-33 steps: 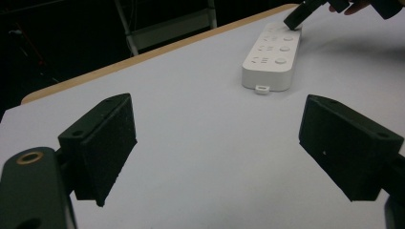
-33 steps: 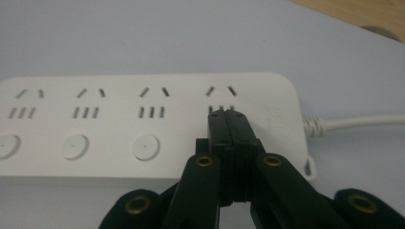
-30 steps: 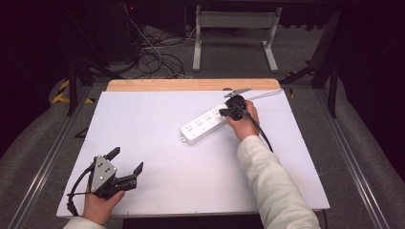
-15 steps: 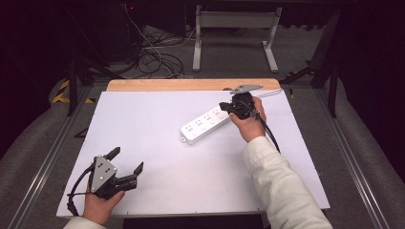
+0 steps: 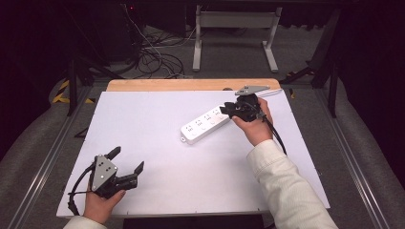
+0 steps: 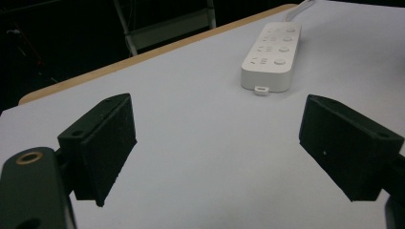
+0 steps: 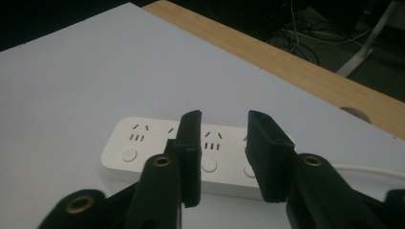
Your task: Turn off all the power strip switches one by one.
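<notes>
Strips: one power strip (image 5: 205,126) | left gripper (image 5: 128,168) fingers spread | right gripper (image 5: 228,110) fingers just parted, holding nothing

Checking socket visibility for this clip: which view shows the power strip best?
The left gripper view: the whole power strip lies unobstructed. The high view shows it small, one end under the right gripper. The right gripper view shows it partly behind that gripper's jaws.

No legible text, brand, number or sign is present. The white power strip (image 5: 205,127) carries only socket slots and round buttons; any marking on it is too small to read.
</notes>
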The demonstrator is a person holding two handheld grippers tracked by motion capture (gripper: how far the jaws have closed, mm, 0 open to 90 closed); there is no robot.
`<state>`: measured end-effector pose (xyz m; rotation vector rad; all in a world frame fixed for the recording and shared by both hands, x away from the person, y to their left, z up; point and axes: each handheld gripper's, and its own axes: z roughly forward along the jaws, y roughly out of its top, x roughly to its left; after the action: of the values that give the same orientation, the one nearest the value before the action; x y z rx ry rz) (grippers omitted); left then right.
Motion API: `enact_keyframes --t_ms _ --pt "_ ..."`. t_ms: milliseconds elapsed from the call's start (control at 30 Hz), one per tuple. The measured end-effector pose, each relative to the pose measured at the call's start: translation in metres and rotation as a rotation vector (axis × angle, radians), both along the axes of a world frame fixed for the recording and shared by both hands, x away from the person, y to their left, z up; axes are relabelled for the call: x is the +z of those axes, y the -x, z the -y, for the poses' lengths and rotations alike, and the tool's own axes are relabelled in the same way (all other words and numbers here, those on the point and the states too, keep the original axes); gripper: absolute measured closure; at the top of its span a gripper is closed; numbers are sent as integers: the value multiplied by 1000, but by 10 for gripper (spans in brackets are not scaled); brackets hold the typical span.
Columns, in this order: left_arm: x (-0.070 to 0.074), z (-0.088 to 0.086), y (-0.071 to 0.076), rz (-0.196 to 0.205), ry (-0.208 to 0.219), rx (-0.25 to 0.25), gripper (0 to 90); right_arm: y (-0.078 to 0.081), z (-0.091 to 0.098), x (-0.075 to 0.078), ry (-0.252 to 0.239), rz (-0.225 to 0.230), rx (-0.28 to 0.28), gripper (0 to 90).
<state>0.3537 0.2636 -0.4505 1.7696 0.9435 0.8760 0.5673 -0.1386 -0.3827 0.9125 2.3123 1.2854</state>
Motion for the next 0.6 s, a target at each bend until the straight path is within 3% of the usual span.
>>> enact_keyframes --t_ms 67,167,233,333,600 --pt "0 -1 0 0 6 2 132 4 4 4 -2 18 6 621" --pt "1 -2 1 2 9 9 131 12 9 10 -7 58 22 483" --pt "0 -2 0 -1 6 6 132 18 12 13 -38 57 20 440" --pt "0 0 0 0 6 5 131 30 18 18 -56 95 28 394" --pt "2 -1 2 1 7 8 131 62 34 19 -111 112 63 202"
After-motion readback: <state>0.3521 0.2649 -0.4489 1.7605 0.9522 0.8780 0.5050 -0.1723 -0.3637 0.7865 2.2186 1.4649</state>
